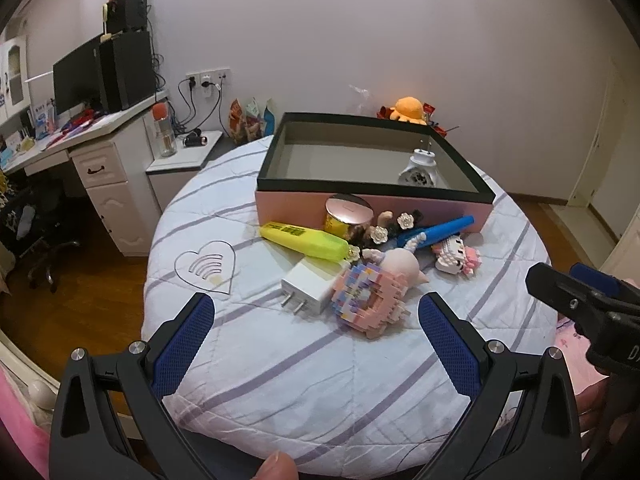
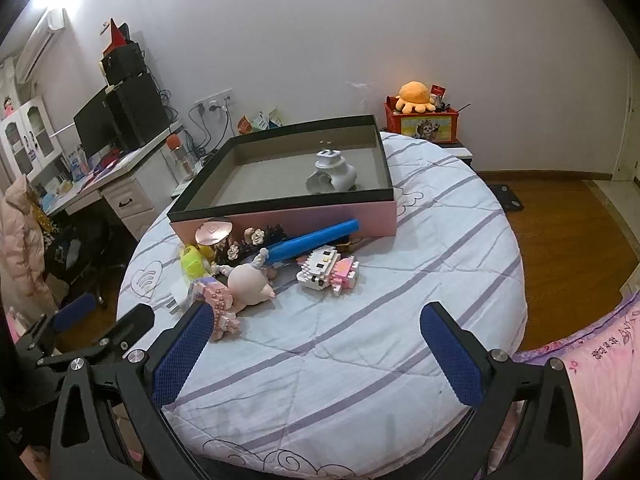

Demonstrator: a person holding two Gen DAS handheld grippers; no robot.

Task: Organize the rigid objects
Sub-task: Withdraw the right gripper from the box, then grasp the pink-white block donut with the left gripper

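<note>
Left wrist view: left gripper [image 1: 316, 312] is hovering with jaws standing wide, holding nothing. Just ahead, one white charger [image 1: 310, 286] and one pink block model [image 1: 370, 300] are lying on the striped bedcover [image 1: 280, 380]. Beyond them: one yellow marker [image 1: 304, 241], one blue tube [image 1: 438, 230], one gold tin [image 1: 347, 216], one block kitten [image 1: 456, 258]. One pink box [image 1: 288, 202] is holding one white clock [image 1: 418, 170]. Right gripper [image 2: 318, 318] is also gaping wide, empty.
</note>
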